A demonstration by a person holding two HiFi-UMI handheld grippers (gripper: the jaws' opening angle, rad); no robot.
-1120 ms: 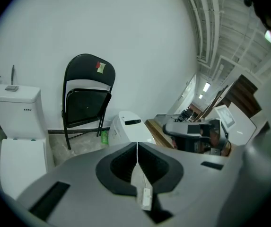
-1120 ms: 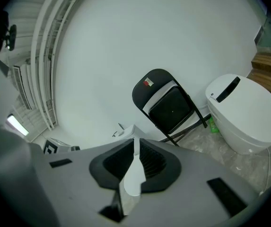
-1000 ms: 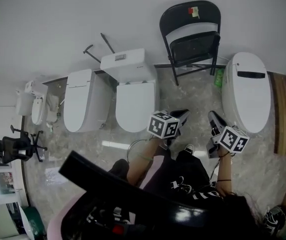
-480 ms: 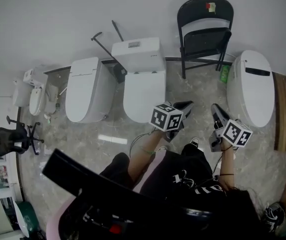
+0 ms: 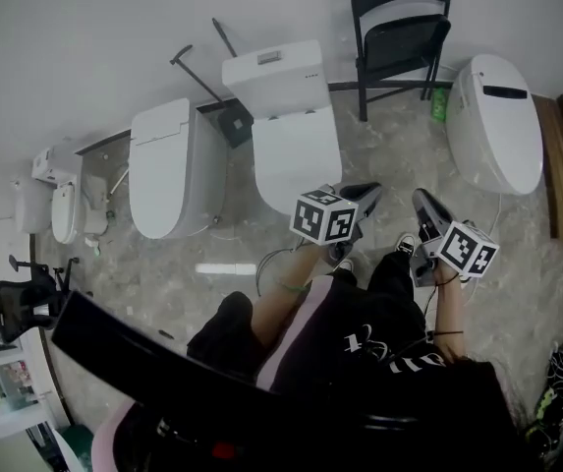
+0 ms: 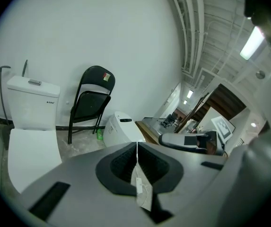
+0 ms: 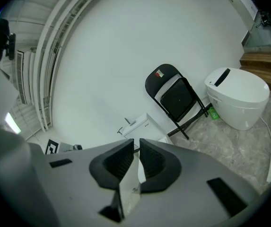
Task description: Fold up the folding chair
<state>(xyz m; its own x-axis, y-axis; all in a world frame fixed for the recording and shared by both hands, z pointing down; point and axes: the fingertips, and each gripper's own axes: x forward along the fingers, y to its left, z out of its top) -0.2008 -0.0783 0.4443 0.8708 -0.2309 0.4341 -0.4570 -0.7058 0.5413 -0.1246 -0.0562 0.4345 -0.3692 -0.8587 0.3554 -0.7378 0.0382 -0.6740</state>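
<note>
Head view: the folding chair (image 5: 399, 42) stands open against the white wall, between a tank toilet (image 5: 286, 136) and a rounded toilet (image 5: 497, 116), well apart from both grippers. Only the gripper views show the jaws: the left gripper (image 6: 136, 148) and the right gripper (image 7: 136, 150) are each closed, with nothing held. Both are held side by side, tilted slightly downward, facing the chair.
</note>
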